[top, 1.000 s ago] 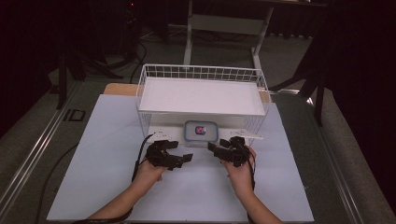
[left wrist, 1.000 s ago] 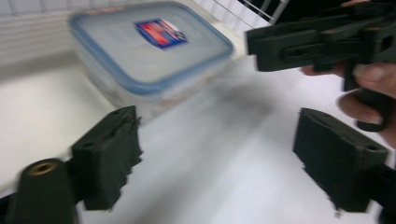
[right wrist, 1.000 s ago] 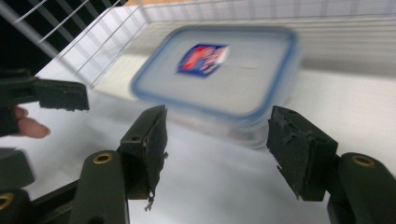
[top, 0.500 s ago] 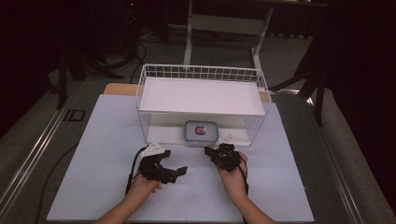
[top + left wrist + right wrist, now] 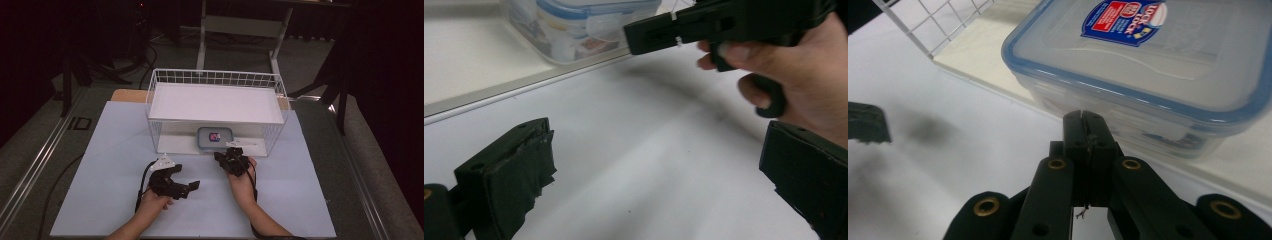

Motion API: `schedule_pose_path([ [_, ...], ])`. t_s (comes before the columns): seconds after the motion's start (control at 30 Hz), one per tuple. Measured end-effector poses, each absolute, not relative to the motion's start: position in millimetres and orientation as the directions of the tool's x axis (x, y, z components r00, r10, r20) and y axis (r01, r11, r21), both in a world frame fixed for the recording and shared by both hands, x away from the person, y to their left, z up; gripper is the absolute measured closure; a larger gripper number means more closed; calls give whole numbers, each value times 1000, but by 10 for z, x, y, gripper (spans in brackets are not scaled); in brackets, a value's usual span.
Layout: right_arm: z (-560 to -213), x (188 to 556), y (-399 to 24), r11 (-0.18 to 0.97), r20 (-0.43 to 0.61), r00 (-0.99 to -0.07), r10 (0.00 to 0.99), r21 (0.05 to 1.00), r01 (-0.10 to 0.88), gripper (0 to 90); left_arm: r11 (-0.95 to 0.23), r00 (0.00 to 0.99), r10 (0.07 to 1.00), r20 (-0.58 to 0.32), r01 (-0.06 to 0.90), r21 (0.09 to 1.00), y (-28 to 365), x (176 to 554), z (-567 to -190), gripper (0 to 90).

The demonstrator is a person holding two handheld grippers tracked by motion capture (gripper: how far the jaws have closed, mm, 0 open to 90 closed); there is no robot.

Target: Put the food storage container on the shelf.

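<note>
Pointing its clenched, empty right gripper (image 5: 1083,117) at the box (image 5: 1158,65) at frame centre, ready to nudge it, left gripper (image 5: 649,165) released.

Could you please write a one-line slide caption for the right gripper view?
Right gripper, fingers shut on nothing, points at the blue-rimmed food container on the rack's lower shelf.

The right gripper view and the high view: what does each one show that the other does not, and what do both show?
Right gripper view alone: the words on the red and blue label and the right gripper with fingers pressed together on nothing.

High view alone: the upper shelf of the wire basket, both forearms, and the left gripper held open over the white table.

Both: the blue-rimmed lidded container on the basket's lower shelf.
</note>
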State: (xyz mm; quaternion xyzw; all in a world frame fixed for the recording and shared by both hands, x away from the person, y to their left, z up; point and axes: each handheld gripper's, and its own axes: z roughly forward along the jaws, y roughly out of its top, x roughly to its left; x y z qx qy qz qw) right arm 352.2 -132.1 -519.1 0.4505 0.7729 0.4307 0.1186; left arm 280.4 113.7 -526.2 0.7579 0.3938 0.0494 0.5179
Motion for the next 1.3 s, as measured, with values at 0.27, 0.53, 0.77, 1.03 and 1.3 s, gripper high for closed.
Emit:
schedule_pose_path([
  [0.27,-5230,3710,-1206,226,182,-552,814,777,588,900,-152,681,655,-326,542,826,1159,2801,-5265,20],
  [0.53,-5248,3890,-1136,193,181,-524,832,791,581,900,-166,701,649,-295,509,845,1119,2749,-5212,20],
  [0.77,-5228,4011,-1103,159,211,-494,843,781,604,900,-172,706,650,-282,498,850,1117,2730,-5182,20],
  [1.03,-5238,4100,-1060,153,212,-484,849,778,609,900,-165,702,653,-285,498,851,1138,2725,-5177,20],
  [1.3,-5255,4072,-1075,166,194,-493,848,786,595,898,-171,700,660,-273,493,853,1147,2728,-5181,20],
])
